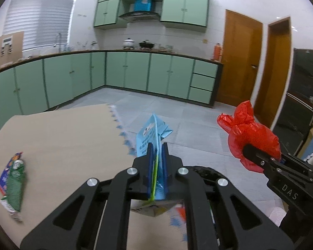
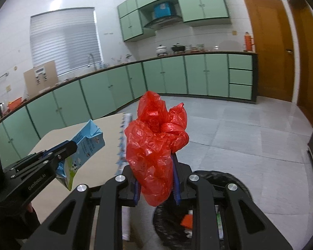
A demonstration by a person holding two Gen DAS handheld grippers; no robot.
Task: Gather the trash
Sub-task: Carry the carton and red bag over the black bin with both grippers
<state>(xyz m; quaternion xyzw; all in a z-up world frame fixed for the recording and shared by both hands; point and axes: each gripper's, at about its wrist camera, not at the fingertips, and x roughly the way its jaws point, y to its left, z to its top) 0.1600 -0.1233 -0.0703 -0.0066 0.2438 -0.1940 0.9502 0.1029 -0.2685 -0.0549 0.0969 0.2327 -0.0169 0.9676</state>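
My left gripper (image 1: 157,148) is shut on a flattened blue milk carton (image 1: 151,131) and holds it above the right edge of the beige table (image 1: 62,135). The carton also shows in the right wrist view (image 2: 87,141). My right gripper (image 2: 155,162) is shut on a crumpled red plastic bag (image 2: 156,139), held over a black-lined trash bin (image 2: 225,179). In the left wrist view the red bag (image 1: 252,137) is to the right, and the bin's rim (image 1: 206,171) shows just behind my left gripper. A green and blue snack wrapper (image 1: 13,183) lies on the table at the left.
The bin stands on the grey tiled floor (image 2: 250,137) next to the table and holds some trash, including an orange piece (image 2: 186,220). Green kitchen cabinets (image 1: 119,73) line the far walls. Wooden doors (image 1: 240,58) and a dark appliance (image 1: 302,95) are at the right.
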